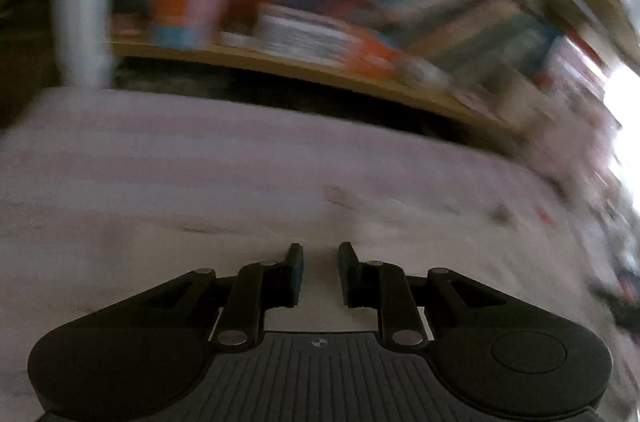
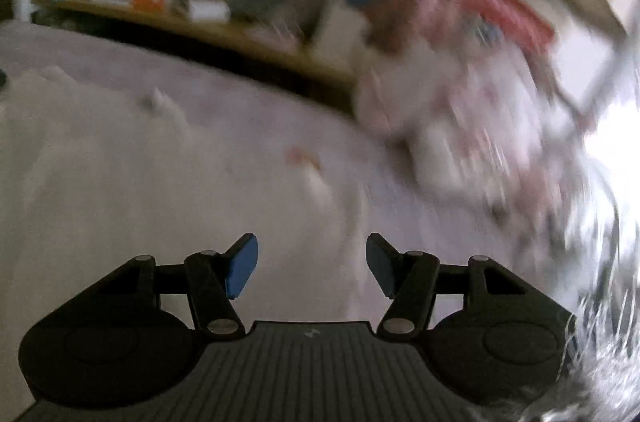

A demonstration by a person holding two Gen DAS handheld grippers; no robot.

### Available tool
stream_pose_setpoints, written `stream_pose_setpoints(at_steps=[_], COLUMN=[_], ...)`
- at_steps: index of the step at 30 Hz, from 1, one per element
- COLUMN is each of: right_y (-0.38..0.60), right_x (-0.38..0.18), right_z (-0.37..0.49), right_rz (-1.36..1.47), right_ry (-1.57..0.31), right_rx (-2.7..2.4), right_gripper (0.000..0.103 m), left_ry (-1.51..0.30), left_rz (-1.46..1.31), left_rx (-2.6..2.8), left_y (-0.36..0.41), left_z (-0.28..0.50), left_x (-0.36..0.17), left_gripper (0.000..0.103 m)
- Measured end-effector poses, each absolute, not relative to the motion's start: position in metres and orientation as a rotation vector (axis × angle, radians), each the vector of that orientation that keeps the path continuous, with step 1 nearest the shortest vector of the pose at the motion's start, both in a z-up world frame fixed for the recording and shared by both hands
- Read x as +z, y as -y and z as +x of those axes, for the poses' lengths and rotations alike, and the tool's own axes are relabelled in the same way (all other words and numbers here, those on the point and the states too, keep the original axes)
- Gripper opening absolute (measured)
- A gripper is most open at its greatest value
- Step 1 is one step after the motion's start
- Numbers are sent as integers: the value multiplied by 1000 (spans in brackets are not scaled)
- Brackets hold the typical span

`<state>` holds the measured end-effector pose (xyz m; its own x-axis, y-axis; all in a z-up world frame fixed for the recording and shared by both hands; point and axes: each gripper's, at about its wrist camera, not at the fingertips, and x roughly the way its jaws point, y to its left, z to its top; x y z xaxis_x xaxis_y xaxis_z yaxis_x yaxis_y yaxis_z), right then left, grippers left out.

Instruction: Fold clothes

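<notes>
Both views are motion-blurred. A pale pink-white cloth point(image 1: 240, 182) covers the bed surface below my left gripper point(image 1: 320, 272), whose fingers stand a small gap apart with nothing between them. In the right wrist view a pale white garment point(image 2: 100, 162) lies spread at the left, and a pile of light patterned clothes point(image 2: 460, 126) sits at the far right. My right gripper point(image 2: 312, 264) is wide open and empty, above the pale fabric, short of the pile.
A wooden bookshelf point(image 1: 320, 70) packed with books runs along the far side of the bed, also in the right wrist view point(image 2: 240, 26). A white pole point(image 1: 80, 2) stands at the left. Bright window light point(image 2: 616, 126) glares at the right.
</notes>
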<state>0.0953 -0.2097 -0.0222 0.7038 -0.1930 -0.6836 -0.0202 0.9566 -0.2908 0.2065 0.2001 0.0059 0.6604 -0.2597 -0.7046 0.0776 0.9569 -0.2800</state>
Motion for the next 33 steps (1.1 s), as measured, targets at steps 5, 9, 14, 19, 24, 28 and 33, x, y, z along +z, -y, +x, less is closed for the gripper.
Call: stream_pose_setpoints(at_steps=[5,9,14,19,24,28,33], right_y=[240,250,244,235,236,235,234], right_x=[-23,-25,-25,-24,-25,-25,-25], right_z=[65,53,53,56,56,56,56], right_rz=[-99,26,49,-5,-13,-19,-28], right_ry=[-843,-873,-884,-894,-899,-900,-900], right_rx=[-134,-153,-149,-149,-143,-142,-141], right_gripper=[57,46,25,23,23,23,23], left_ry=[-775,-827,-818,-854,-748,-683,-824], left_rz=[-296,-212,-168,-108,-199,-286,-197], left_rx=[-16,-55,-86,-148,-244,-174,-64], left_y=[-268,-270,-256,-236,-247,-267,-266], left_z=[188,183,190,210,202,197,216], left_x=[23,19,8,-6,2,7,-17], left_gripper=[24,42,58,52,5,6,17])
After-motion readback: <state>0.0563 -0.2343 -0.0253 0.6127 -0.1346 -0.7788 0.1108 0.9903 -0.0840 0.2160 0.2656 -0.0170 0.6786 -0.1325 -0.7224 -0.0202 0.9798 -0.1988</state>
